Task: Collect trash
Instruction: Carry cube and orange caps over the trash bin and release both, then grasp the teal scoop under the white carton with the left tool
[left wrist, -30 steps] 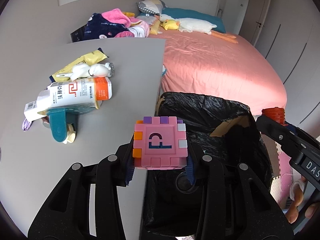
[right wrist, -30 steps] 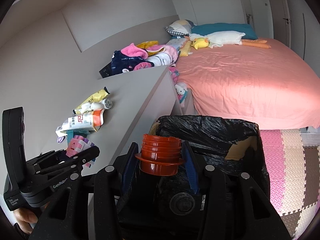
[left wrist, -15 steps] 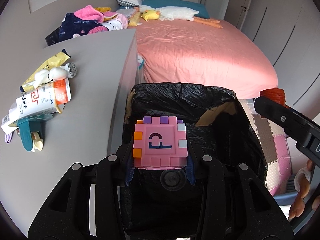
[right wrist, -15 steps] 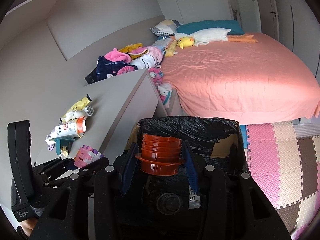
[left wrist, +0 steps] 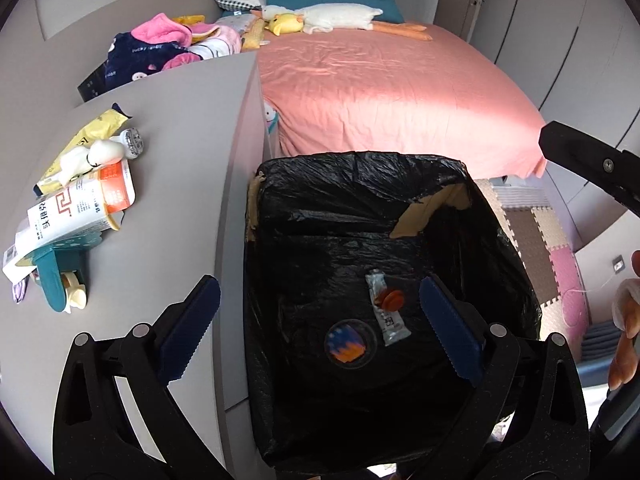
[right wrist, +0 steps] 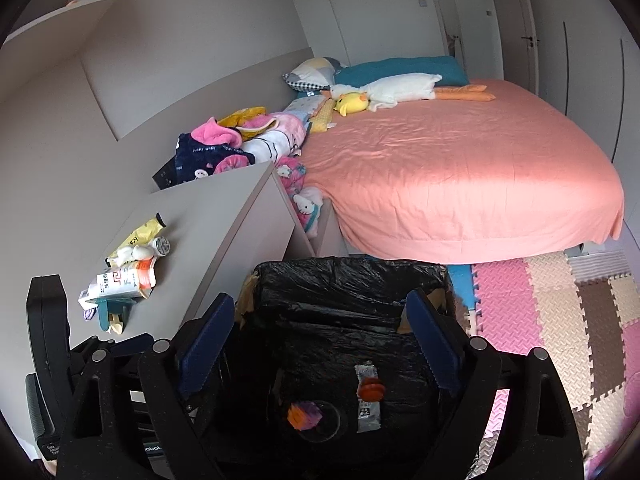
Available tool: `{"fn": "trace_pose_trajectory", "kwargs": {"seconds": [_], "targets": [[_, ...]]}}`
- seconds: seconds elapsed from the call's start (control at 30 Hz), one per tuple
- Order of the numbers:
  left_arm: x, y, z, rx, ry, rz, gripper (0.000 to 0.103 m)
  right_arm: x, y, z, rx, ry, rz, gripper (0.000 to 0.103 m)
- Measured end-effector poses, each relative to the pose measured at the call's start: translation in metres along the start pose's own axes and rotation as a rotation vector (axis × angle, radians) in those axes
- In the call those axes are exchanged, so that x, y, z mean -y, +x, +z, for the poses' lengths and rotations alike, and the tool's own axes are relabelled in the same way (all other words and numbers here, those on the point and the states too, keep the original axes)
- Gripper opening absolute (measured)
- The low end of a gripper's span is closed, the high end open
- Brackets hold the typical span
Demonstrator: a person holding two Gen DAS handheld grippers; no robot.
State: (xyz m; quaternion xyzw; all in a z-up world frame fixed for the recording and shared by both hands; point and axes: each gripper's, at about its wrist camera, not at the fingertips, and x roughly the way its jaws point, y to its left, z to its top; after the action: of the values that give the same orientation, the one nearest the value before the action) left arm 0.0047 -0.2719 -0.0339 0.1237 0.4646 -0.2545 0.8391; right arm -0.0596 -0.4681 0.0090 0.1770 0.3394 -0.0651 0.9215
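A bin lined with a black bag [left wrist: 360,166] [right wrist: 348,270] stands beside the grey table [left wrist: 180,208]. My left gripper [left wrist: 316,300] hangs over it, its jaws opening with nothing between them. My right gripper [right wrist: 320,312] is above the same bin, its jaws also opening and empty. On the bin's bottom lie a pink puzzle cube [left wrist: 346,340] [right wrist: 304,416], an orange ribbed cap [left wrist: 392,299] [right wrist: 371,390] and a silver sachet [left wrist: 394,322] [right wrist: 368,414]. On the table rest a white and orange carton [left wrist: 80,208] [right wrist: 124,280], a yellow wrapper [left wrist: 94,138] and a teal holder [left wrist: 56,276].
A bed with a pink sheet [right wrist: 460,176] fills the far side, with plush toys [left wrist: 332,20] at its head. A clothes pile [left wrist: 160,48] lies behind the table. Foam floor mats [right wrist: 552,312] lie right of the bin. A hand [left wrist: 624,320] shows at the right edge.
Both grippers have opened. The pink cube left the left jaws and the orange cap left the right jaws; both now lie in the bin. Both grippers shifted further over the bin.
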Motion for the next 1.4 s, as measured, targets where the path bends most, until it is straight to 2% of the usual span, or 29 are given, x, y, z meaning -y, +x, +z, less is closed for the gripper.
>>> {"fn": "trace_pose_trajectory", "kwargs": {"seconds": [0.27,0.87,1.1,1.4], "targets": [[-0.028,-0.011,-0.006,0.029,-0.064,0.056,0.097,-0.015,0.011,-0.005,-0.026,-0.022,0.021,0.087],[-0.113,-0.023,-0.025,0.042,-0.211,0.163,0.097,-0.083,0.042,-0.012,-0.068,-0.131,0.103,0.088],[-0.146,-0.021,-0.029,0.049,-0.278,0.196,0.097,-0.105,0.059,-0.012,-0.091,-0.165,0.124,0.088],[-0.173,-0.012,-0.026,0.053,-0.316,0.241,0.097,-0.123,0.076,-0.009,-0.096,-0.176,0.150,0.088]]}}
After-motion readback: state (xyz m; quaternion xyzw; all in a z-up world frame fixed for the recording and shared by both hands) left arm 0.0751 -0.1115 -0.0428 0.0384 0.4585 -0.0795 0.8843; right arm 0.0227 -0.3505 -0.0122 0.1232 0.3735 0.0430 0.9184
